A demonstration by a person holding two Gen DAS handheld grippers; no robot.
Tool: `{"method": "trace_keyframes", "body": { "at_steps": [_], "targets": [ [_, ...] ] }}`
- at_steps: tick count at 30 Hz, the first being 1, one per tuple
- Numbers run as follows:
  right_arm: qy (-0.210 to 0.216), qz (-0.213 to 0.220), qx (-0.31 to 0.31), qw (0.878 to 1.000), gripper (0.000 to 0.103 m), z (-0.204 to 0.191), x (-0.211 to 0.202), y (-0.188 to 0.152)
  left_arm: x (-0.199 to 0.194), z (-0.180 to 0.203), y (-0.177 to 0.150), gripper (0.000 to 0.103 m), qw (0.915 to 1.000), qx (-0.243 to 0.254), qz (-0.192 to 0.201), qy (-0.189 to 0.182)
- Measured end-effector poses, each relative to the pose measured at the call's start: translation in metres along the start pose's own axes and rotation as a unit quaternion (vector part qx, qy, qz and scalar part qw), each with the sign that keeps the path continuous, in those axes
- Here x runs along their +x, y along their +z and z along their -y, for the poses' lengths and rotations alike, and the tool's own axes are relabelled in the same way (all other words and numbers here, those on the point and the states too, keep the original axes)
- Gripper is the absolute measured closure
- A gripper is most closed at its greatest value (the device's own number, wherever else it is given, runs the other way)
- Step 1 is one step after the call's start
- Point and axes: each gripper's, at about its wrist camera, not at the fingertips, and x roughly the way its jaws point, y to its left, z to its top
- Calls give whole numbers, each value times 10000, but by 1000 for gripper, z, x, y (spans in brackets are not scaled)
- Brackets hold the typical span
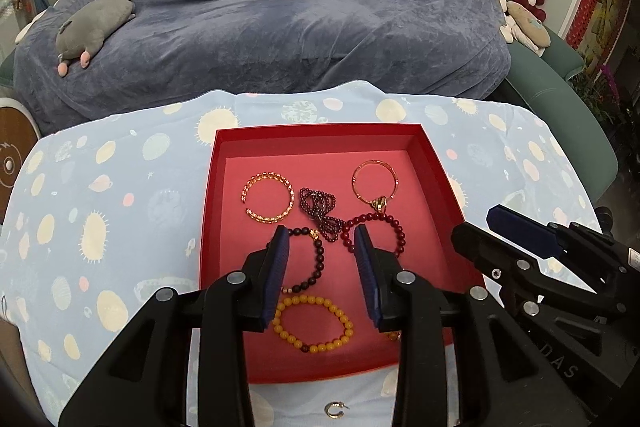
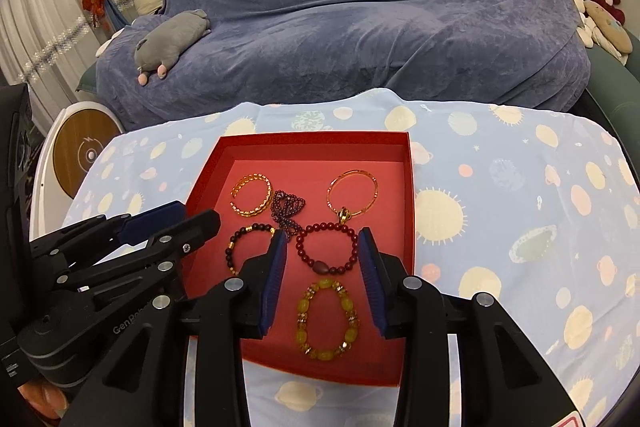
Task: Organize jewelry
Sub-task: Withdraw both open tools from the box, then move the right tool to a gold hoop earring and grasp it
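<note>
I see both claws hovering over the red tray (image 1: 434, 163) on the desk (image 1: 120, 227), which is covered with a blue planet-print cloth. My left claw (image 1: 322, 239) is spread wide and grips nothing; below its gap lie a dark bead bracelet (image 1: 316, 259) and an amber bead bracelet (image 1: 312, 323). My right claw (image 2: 322, 241) is likewise spread and empty, above a red bead bracelet (image 2: 326, 249) and a yellow stone bracelet (image 2: 326, 319).

Toward the far wall of the tray lie an open gold cuff (image 1: 267, 197), a bunched purple bead strand (image 1: 320, 211) and a thin gold bangle (image 1: 375, 181). A gold charm (image 1: 379, 203) sits where the bangle meets the red bead bracelet; I cannot tell which piece it belongs to.

One small gold hoop (image 1: 334, 409) lies outside the tray, on the cloth just beside its near edge, between the left claw's arms.

Behind the desk stands a sofa under a grey-blue throw (image 2: 360, 19).
</note>
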Motion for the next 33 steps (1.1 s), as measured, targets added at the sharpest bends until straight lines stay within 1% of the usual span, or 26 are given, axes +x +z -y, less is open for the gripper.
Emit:
{"method": "trace_keyframes", "body": {
  "at_steps": [10,18,25,33],
  "targets": [
    [-12,81,-34,10000,67,-16,-42,-33,-46,5,-35,70,9999,2,117,-21],
    [-46,69,15,10000,67,-20,-68,-70,-73,5,-70,68,9999,-46,117,-20],
    [-101,-43,71,9999,67,-16,-82,-107,-85,6,-107,68,9999,-115,23,0],
    [-202,-235,112,9995,67,-10,-86,-148,-91,3,-146,68,9997,-239,-97,26]
  ]
}}
